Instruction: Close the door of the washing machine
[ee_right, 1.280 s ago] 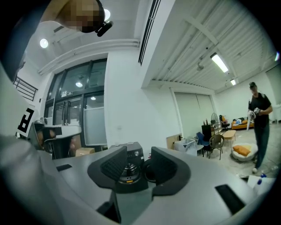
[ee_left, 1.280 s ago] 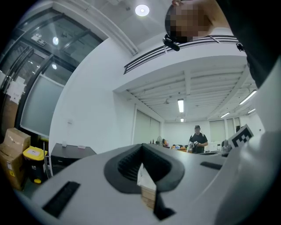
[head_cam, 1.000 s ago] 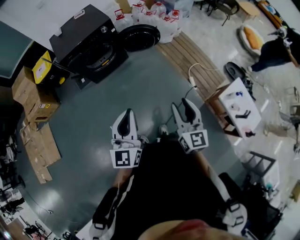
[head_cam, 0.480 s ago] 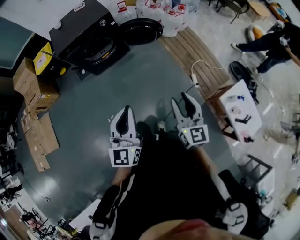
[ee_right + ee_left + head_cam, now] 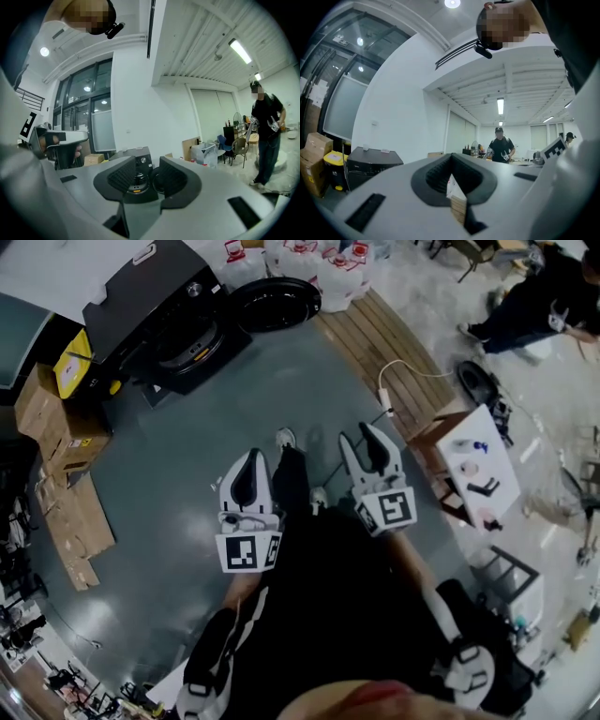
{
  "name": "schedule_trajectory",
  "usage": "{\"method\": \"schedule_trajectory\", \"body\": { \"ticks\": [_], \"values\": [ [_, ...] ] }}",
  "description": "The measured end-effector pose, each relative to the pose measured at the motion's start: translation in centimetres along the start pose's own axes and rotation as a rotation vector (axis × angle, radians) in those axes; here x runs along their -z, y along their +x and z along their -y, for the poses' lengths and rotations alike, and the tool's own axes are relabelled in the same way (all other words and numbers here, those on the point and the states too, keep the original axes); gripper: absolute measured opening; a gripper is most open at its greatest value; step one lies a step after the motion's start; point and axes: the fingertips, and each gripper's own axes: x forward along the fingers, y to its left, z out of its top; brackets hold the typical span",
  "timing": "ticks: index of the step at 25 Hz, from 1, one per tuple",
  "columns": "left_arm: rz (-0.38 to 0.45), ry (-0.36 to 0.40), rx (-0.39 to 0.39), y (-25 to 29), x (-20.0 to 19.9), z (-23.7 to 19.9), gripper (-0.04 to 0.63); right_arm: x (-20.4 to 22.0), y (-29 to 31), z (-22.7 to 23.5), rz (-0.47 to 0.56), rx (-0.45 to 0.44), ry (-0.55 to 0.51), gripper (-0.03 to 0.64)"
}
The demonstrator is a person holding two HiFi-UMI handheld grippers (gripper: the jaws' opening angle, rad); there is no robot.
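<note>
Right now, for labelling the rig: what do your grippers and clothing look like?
The left gripper and right gripper are white shells with black ribbed jaw pads; each carries a cube of black-and-white square markers. The top worn is black.

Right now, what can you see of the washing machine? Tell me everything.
The washing machine is a black front-loader standing on the grey floor. Its round door is swung wide open to one side, leaving the drum opening exposed. A dial sits on its front panel. A yellow bin stands at its other side; white jugs stand beyond the door.
</note>
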Motion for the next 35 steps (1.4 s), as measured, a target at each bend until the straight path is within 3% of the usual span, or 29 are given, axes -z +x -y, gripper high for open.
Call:
{"method": "schedule_trajectory", "body": {
  "ticks": [17, 23, 29, 35],
  "values": [
    [-0.03, -0.039, 0.11, 22.2, -3.0, -16.0, 0.003, -3.4, 24.2, 3.8, -0.087, 0.049, -0.024, 0.15],
    [-0.051, -0.048, 0.138, 27.3, -3.0, -18.6, 0.003, -3.7, 30.6, 6.2, -0.12, 0.048, -0.045, 0.15],
    [-0.059, -0.087, 0.105, 32.1, -2.6, -19.9, 0.004, -2.1, 36.0, 9.8, -0.21, 0.028, -0.03, 0.149],
    [-0.081, -0.091, 0.043, 37.5, -2.4, -21.2, 0.003, -0.5, 42.3, 14.6, -0.301, -0.054, -0.075, 0.149]
  ]
}}
